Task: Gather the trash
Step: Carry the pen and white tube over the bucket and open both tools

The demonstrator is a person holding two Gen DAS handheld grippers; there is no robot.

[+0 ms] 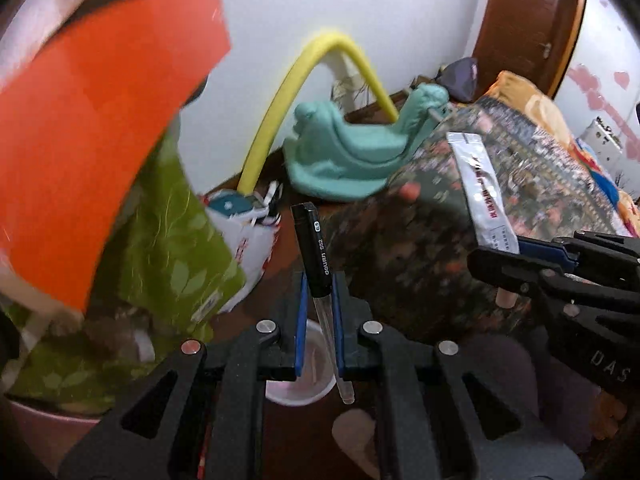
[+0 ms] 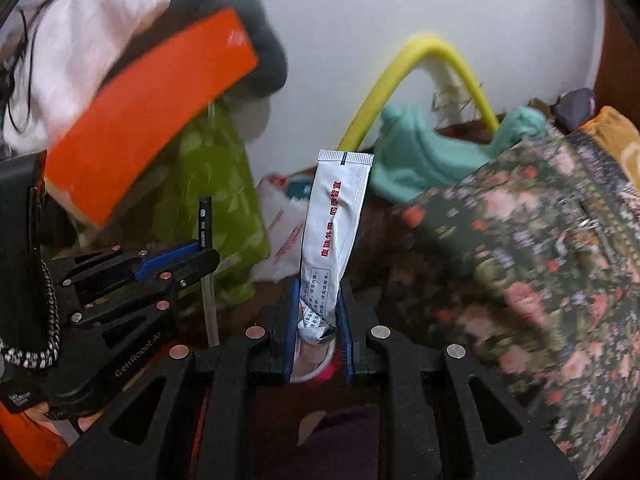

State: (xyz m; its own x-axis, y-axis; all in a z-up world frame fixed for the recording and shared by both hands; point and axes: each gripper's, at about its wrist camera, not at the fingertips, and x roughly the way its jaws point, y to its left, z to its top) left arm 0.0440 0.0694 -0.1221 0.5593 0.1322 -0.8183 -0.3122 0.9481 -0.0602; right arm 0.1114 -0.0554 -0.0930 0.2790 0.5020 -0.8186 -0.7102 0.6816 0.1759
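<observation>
My left gripper (image 1: 320, 284) is shut on a black-capped pen (image 1: 314, 248) with a clear barrel, which stands upright between the blue pads. My right gripper (image 2: 318, 292) is shut on a white squeezed ointment tube (image 2: 334, 224) with red print, its crimped end pointing up. In the left wrist view the right gripper (image 1: 516, 248) enters from the right with the tube (image 1: 482, 188). In the right wrist view the left gripper (image 2: 188, 256) shows at the left with the pen (image 2: 205, 220). A white cup (image 1: 298, 368) sits below the left gripper's fingers.
A floral quilt (image 2: 532, 248) covers the bed at the right. Green leafy fabric (image 1: 168, 240), an orange sheet (image 1: 100, 120), a teal cloth (image 1: 352, 152), a yellow foam tube (image 1: 280, 96) and a white plastic bag (image 1: 252, 248) crowd the left and back. A brown door (image 1: 528, 20) stands at the far right.
</observation>
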